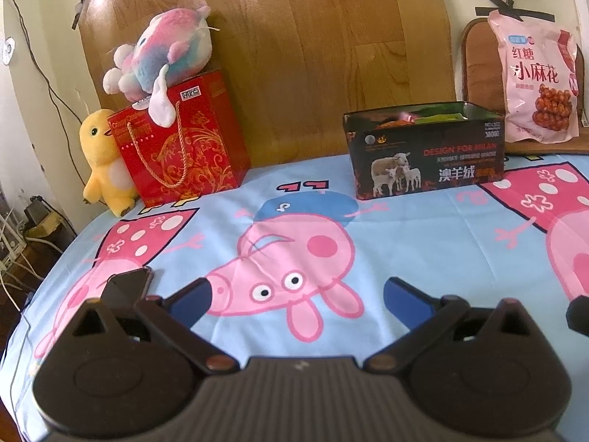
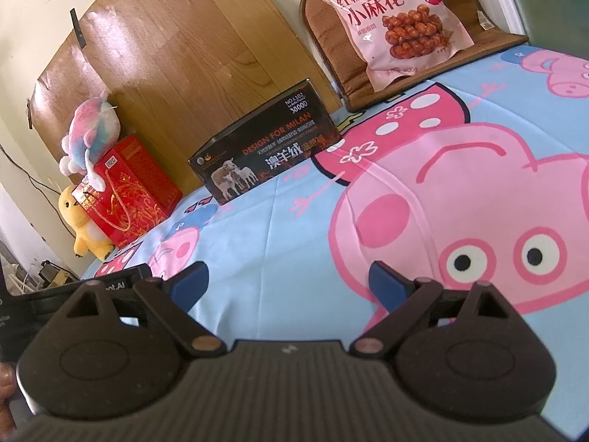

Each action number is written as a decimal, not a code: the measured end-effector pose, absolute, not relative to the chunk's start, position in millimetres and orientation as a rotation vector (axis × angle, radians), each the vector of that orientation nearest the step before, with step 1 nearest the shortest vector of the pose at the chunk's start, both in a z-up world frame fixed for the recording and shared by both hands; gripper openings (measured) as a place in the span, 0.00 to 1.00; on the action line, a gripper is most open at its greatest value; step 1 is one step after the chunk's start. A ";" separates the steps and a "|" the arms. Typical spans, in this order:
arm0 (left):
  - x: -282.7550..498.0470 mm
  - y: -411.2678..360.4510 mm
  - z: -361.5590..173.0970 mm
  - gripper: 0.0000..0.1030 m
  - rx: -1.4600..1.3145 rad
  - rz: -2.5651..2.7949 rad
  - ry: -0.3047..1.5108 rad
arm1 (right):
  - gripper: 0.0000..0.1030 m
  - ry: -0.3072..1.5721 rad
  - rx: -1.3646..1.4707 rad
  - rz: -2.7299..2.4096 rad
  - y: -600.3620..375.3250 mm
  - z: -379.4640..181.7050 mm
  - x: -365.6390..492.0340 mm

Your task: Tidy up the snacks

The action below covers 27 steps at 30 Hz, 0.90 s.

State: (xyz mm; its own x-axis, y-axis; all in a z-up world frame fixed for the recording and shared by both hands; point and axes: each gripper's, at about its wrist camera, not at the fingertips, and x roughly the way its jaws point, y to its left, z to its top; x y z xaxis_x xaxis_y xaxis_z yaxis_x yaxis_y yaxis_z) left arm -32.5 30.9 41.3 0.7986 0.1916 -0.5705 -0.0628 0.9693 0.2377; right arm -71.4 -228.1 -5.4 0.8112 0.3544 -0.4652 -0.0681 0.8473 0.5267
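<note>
Both grippers, left (image 1: 296,294) and right (image 2: 287,281): fingers apart, empty. Risk: far snack bag (image 1: 535,84) slipping, propped upright.

Left tool (image 1: 296,296) and right tool (image 2: 289,281) hover, jaws spread, empty.

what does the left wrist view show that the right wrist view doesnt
Only the left wrist view looks into the open black box and shows colourful packets inside, plus the open left gripper. Only the right wrist view shows the open right gripper. Both share the pink snack bag, red gift bag and yellow plush.
</note>
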 end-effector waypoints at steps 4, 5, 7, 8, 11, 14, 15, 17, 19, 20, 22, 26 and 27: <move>-32.1 31.9 41.9 1.00 0.220 0.144 0.625 | 0.93 0.586 0.517 0.237 -228.2 -5.6 -71.3; -32.2 32.1 42.1 1.00 0.221 0.145 0.623 | 0.93 0.586 0.517 0.236 -228.1 -5.7 -71.3; -31.7 33.1 42.6 1.00 0.222 0.146 0.619 | 0.93 0.586 0.517 0.236 -227.8 -5.7 -71.4; -32.0 33.1 42.9 1.00 0.222 0.145 0.617 | 0.93 0.586 0.517 0.236 -227.8 -5.7 -71.4; -31.9 33.2 43.6 1.00 0.221 0.140 0.613 | 0.93 0.584 0.518 0.234 -227.6 -5.8 -71.6; -32.5 32.4 44.1 1.00 0.223 0.138 0.611 | 0.93 0.582 0.519 0.234 -227.7 -6.1 -71.8; -32.9 32.5 44.3 1.00 0.224 0.137 0.610 | 0.93 0.581 0.519 0.233 -227.8 -6.1 -72.0; -33.4 32.3 44.9 1.00 0.223 0.134 0.608 | 0.93 0.579 0.519 0.233 -228.0 -6.0 -72.5; -34.1 32.3 45.6 1.00 0.220 0.130 0.606 | 0.93 0.574 0.520 0.232 -228.3 -5.4 -73.1; -34.6 32.5 46.1 1.00 0.217 0.128 0.604 | 0.93 0.571 0.520 0.231 -228.3 -5.1 -73.6; -35.5 32.4 46.9 1.00 0.211 0.125 0.603 | 0.93 0.563 0.521 0.229 -228.7 -4.2 -74.4; -36.3 32.8 48.1 1.00 0.204 0.124 0.600 | 0.93 0.557 0.518 0.225 -228.3 -3.7 -74.6; -36.5 32.8 48.3 1.00 0.202 0.123 0.599 | 0.93 0.557 0.518 0.225 -228.4 -3.7 -74.6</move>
